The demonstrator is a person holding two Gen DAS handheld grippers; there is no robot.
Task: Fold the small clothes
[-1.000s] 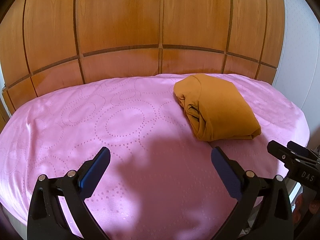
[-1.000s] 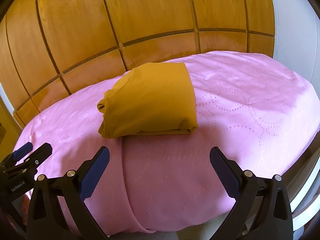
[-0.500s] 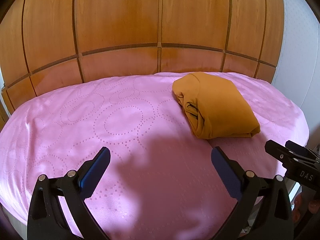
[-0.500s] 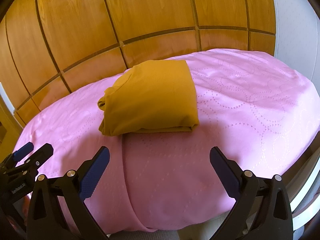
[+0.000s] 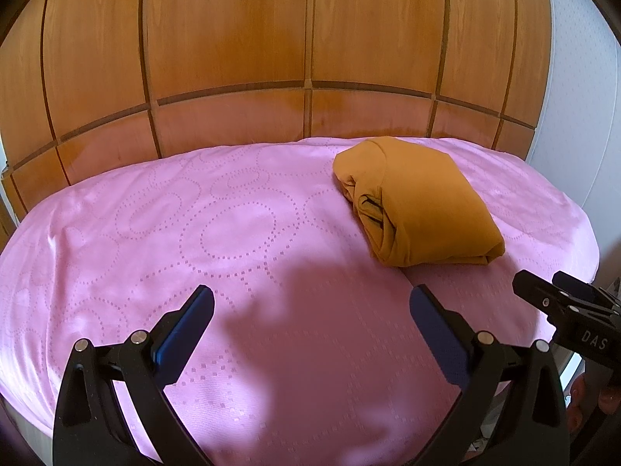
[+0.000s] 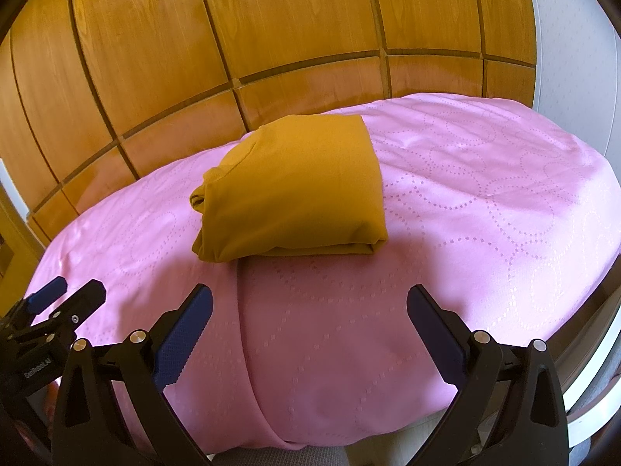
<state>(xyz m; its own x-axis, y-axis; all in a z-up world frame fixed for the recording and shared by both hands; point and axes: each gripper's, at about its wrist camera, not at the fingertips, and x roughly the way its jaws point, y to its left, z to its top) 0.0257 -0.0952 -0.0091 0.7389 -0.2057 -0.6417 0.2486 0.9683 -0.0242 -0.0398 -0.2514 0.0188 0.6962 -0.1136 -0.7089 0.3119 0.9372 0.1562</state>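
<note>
- A wall of wooden panels (image 5: pixel 240 50) with dark grooves fills the background in both views; a pale wall (image 5: pixel 574 77) stands at its right edge.
- A table under a pink cloth (image 5: pixel 174 233) with a dotted ring pattern runs up to the panels. In the right wrist view a long crease (image 6: pixel 248 334) in the cloth runs from the folded garment down to the near edge.
- A shadow (image 5: pixel 318 330) falls on the cloth between the left gripper's fingers.
- A mustard-yellow garment (image 6: pixel 295 190) lies folded into a compact rectangle on the far right part of the cloth, near the panels, its bunched open end turned to the left.
- The left gripper (image 5: pixel 310 312) hovers over the near edge with its jaws spread wide, holding nothing, well apart from the garment.
- The right gripper (image 6: pixel 309 310) is likewise spread wide and empty, just short of the garment's near fold.
</note>
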